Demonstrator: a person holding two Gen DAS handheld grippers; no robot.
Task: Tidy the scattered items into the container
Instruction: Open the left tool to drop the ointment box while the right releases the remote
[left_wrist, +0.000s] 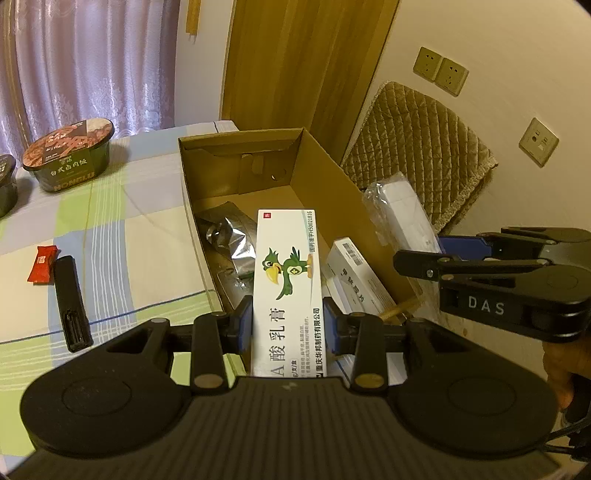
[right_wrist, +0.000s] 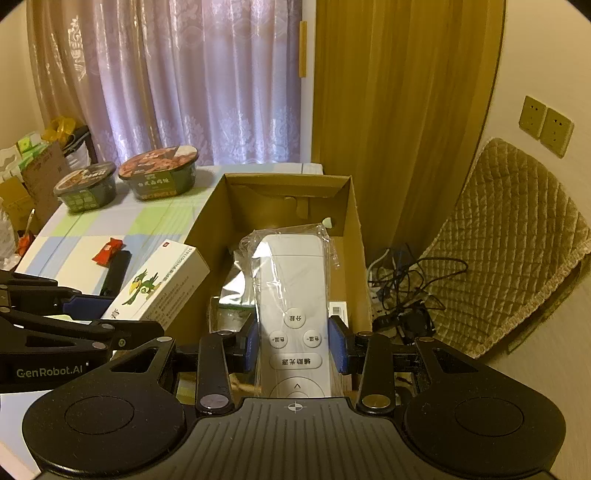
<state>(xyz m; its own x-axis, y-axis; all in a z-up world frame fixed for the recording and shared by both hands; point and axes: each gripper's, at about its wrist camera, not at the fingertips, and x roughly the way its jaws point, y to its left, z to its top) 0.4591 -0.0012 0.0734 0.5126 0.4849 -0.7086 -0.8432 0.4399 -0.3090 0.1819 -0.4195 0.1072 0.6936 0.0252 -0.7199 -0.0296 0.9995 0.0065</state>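
My left gripper (left_wrist: 287, 325) is shut on a white ointment box with a green bird (left_wrist: 286, 280), held over the near end of the open cardboard box (left_wrist: 207, 162). My right gripper (right_wrist: 297, 341) is shut on a white remote in a clear plastic bag (right_wrist: 291, 295), also held above the cardboard box (right_wrist: 236, 192). Inside the box lie a silver foil pouch (left_wrist: 229, 236) and a white carton (left_wrist: 354, 273). From the right wrist view the ointment box (right_wrist: 162, 284) and the left gripper (right_wrist: 74, 310) appear at the left. The right gripper (left_wrist: 436, 254) shows at the right of the left wrist view.
On the striped cloth lie a red snack packet (left_wrist: 42, 264) and a black remote (left_wrist: 72, 302). Two instant rice bowls (right_wrist: 159, 173) (right_wrist: 86, 186) stand near the curtain. A quilted chair (right_wrist: 517, 240) and tangled cables (right_wrist: 402, 291) sit right of the box.
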